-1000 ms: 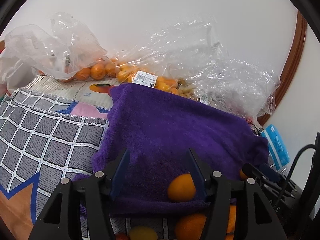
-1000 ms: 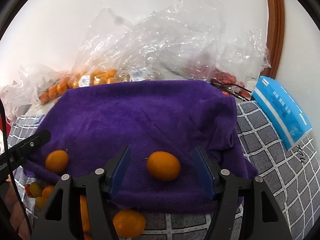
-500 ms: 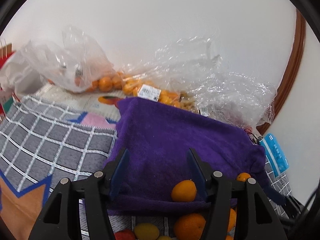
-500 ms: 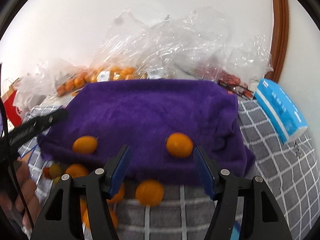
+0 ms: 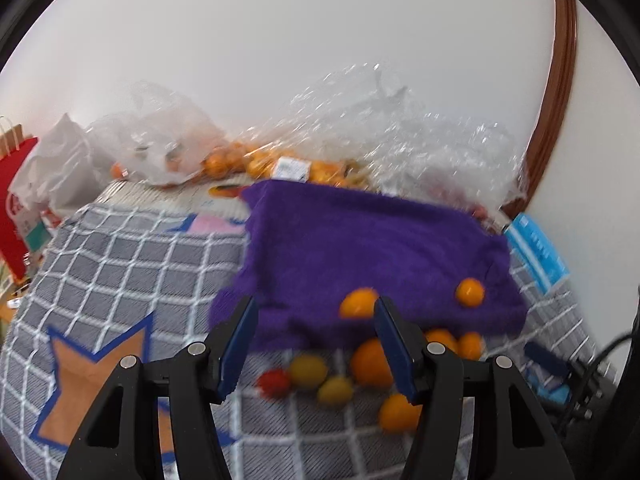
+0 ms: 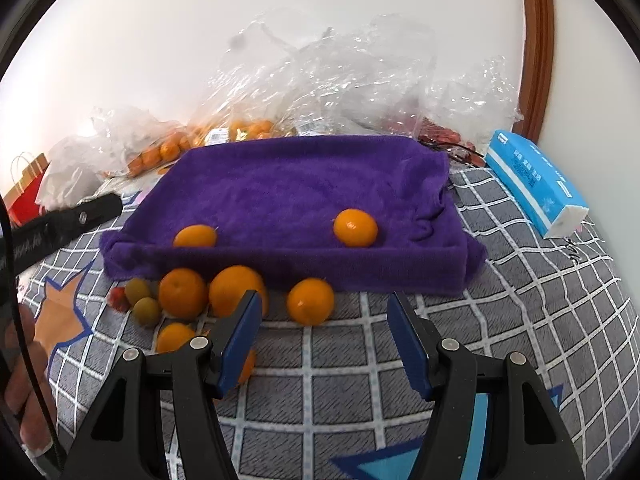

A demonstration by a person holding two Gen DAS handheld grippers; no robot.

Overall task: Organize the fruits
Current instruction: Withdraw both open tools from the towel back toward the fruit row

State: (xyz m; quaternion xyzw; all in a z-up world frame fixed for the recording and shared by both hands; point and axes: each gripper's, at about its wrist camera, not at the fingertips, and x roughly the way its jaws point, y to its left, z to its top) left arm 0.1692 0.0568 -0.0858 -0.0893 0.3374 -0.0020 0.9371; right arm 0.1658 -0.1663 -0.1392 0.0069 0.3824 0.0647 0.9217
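A folded purple towel [image 6: 300, 200] lies on the grey checked cloth [image 6: 520, 320]. Two oranges rest on its front part, one to the right [image 6: 355, 227] and one to the left [image 6: 195, 236]. Below the towel's front edge lie several loose oranges [image 6: 236, 290], two small yellow-green fruits [image 6: 146, 310] and a red one [image 6: 118, 298]. My right gripper [image 6: 324, 304] hovers open and empty above the cloth, short of a loose orange [image 6: 310, 300]. In the blurred left wrist view my left gripper [image 5: 316, 312] is open and empty before the towel [image 5: 360, 248], an orange [image 5: 358, 302] behind its right finger.
Clear plastic bags [image 6: 340, 72] with more oranges [image 6: 248, 128] pile up against the white wall behind the towel. A blue tissue pack [image 6: 536, 188] lies at the right, a red paper bag [image 5: 16, 200] at the far left. A person's hand [image 6: 24, 380] shows at the left edge.
Both grippers have drawn back and a little up from the towel. The two oranges that lay between the fingers stay on the towel, and the loose fruit in front has come into view.
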